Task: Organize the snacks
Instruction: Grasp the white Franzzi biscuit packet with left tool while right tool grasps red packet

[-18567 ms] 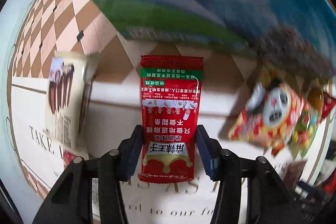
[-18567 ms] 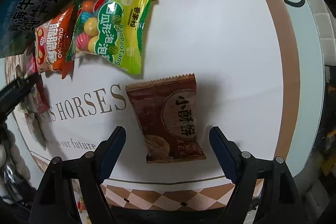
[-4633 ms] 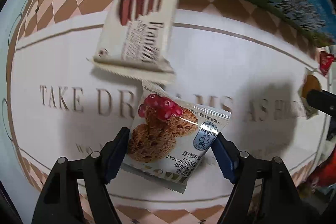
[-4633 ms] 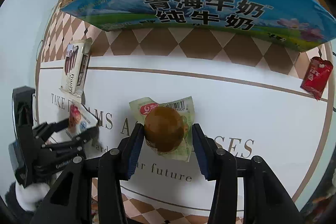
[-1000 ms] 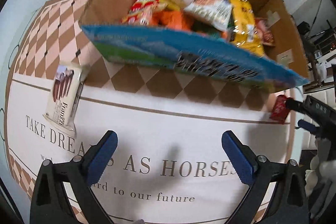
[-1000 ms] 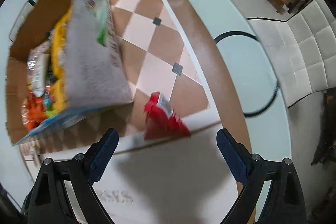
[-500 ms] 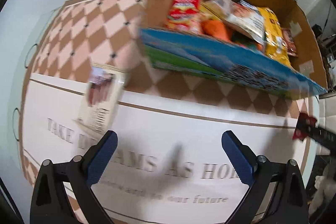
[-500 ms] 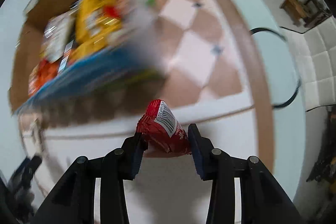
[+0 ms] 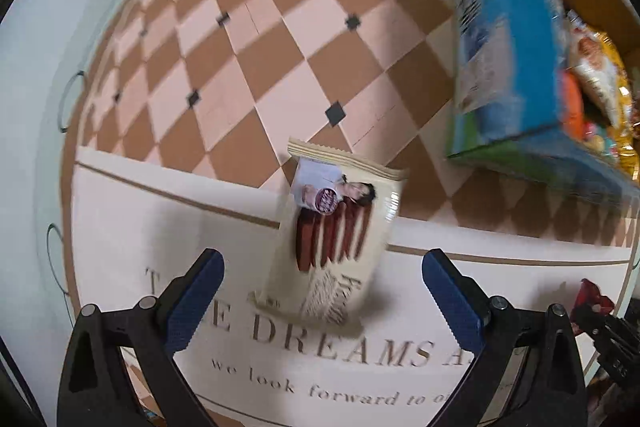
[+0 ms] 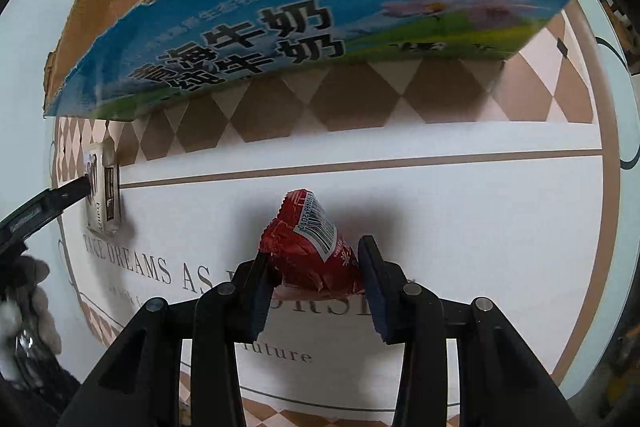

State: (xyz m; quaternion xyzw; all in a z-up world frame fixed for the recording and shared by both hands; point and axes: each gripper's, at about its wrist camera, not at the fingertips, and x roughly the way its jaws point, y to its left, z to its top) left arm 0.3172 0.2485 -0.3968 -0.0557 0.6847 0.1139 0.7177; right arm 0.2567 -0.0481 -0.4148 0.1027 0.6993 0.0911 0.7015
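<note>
Since half a second ago, the left wrist view has been swung leftward and down: the cream wafer packet [image 9: 332, 239], then off to the left, is now framed between the wide-spread jaws of the left gripper [image 9: 322, 301], not yet touched, lying flat across the mat's border. The carton [image 9: 516, 67] has been pushed to the right edge. In the right wrist view, the red packet [image 10: 314, 251] is clamped by the right gripper [image 10: 314, 269] above the mat [image 10: 460, 219], below the carton's blue wall. The slippery, puffy wrapper could be squeezed out, or the carton wall could be struck if the lift is too shallow.
</note>
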